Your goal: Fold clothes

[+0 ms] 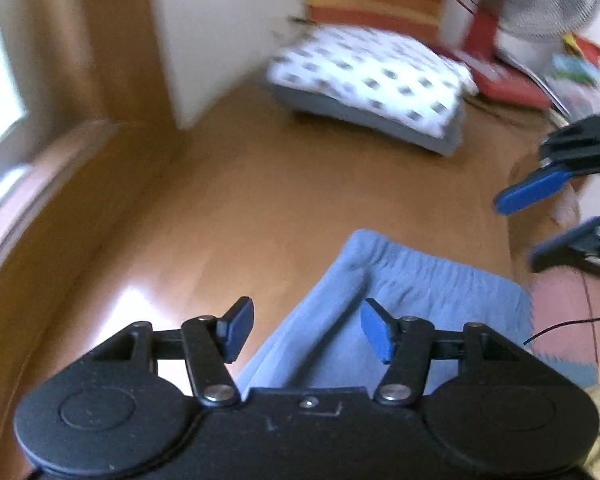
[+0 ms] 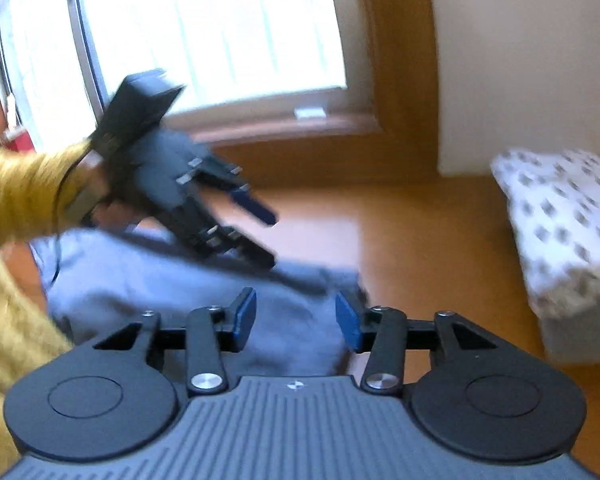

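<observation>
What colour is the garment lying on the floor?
Light blue; the garment with its gathered waistband shows best in the left wrist view.

blue garment [image 1: 412, 296], white dotted pillow [image 1: 376, 76].

Wood floor [image 1: 228, 200], bright window [image 2: 204, 28], white wall [image 2: 532, 52], patterned cushion [image 1: 372, 76] nr fan [image 1: 548, 4].

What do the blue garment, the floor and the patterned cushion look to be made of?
Blue garment: soft knit or fleece-like cloth, matte, with a gathered elastic waistband; exact fibre unclear. Floor: wood or wood-look laminate, orange-brown and glossy, since it mirrors window light. Patterned cushion: woven fabric cover, matte white with small grey squares, over a grey padded base; blur hides the weave.
</observation>
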The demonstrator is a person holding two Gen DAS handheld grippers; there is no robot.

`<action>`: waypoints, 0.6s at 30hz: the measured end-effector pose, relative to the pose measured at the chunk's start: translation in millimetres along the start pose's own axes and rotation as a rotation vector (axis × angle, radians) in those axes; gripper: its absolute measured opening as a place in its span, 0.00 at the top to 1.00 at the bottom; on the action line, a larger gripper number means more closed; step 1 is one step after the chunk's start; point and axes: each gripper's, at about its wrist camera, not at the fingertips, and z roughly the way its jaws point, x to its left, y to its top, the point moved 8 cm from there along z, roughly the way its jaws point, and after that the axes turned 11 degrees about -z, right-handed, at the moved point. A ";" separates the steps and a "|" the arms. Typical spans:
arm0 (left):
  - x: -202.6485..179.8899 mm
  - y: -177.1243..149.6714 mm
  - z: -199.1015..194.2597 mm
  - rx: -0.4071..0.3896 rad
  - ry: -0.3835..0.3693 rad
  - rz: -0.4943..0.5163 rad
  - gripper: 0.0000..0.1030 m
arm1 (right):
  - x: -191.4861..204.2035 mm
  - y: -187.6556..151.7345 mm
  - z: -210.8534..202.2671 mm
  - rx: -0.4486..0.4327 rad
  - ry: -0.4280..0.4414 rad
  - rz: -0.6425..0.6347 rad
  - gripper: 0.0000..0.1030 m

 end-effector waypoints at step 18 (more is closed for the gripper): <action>1.8 -125.3 -37.3 0.011 0.013 -0.432 0.44 | 44.3 34.9 202.0 0.221 0.305 0.010 0.70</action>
